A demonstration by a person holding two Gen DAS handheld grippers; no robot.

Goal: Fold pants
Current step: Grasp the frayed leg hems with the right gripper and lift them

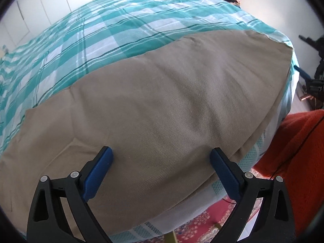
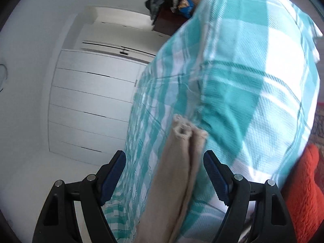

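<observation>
- Plaid bedspread under flat beige pants.
- Left gripper spread wide above pants.
- Right gripper spread, pants edge between fingers, ungripped.

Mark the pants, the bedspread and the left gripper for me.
pants point(image 1: 162, 101), left wrist view, middle of the flat tan cloth.
bedspread point(image 1: 101, 30), left wrist view, bare teal checked part beyond the cloth.
left gripper point(image 1: 161, 156), left wrist view, midway between the blue fingertips, which stand apart.
</observation>
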